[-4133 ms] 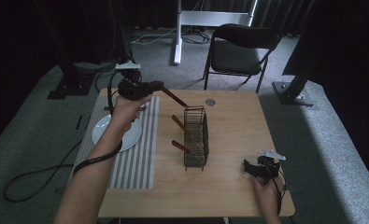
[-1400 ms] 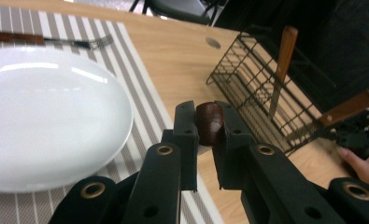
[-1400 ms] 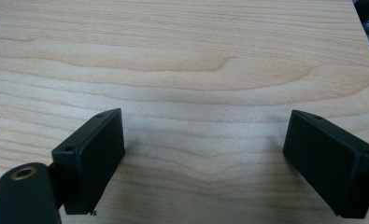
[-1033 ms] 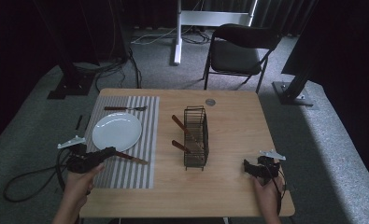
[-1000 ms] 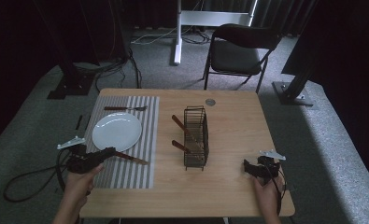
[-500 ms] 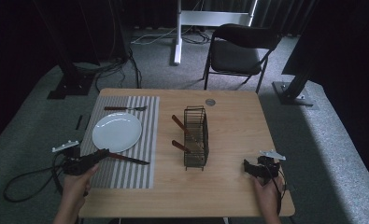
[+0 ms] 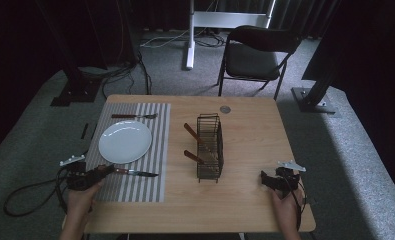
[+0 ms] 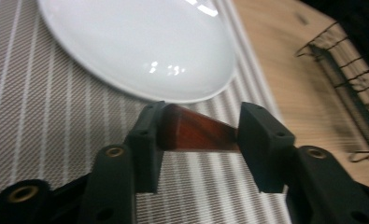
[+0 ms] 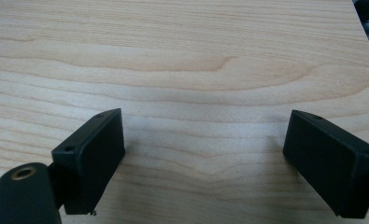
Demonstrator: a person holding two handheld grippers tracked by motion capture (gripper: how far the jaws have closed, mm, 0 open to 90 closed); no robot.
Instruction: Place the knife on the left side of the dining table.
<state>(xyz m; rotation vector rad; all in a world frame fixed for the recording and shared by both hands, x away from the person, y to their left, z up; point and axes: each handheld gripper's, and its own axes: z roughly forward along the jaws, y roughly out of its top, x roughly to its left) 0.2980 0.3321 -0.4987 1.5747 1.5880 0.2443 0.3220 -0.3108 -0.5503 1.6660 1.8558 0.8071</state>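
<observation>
While the left hand-held gripper (image 8: 198, 140) pinches one knife (image 7: 135, 173) beside one plate (image 7: 125, 141), right hand-held gripper (image 9: 203, 158) rests spread on the worktop (image 7: 250, 135); two handles in rack (image 7: 210, 147).

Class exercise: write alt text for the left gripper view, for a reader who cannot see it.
The left gripper has its two black jaws on either side of a reddish-brown wooden knife handle, just above a striped placemat. A white plate lies behind, a wire basket at right.

A knife (image 7: 135, 173) with a reddish-brown wooden handle lies flat on the striped placemat (image 7: 150, 145), at the white plate's (image 7: 125, 141) six o'clock.
</observation>
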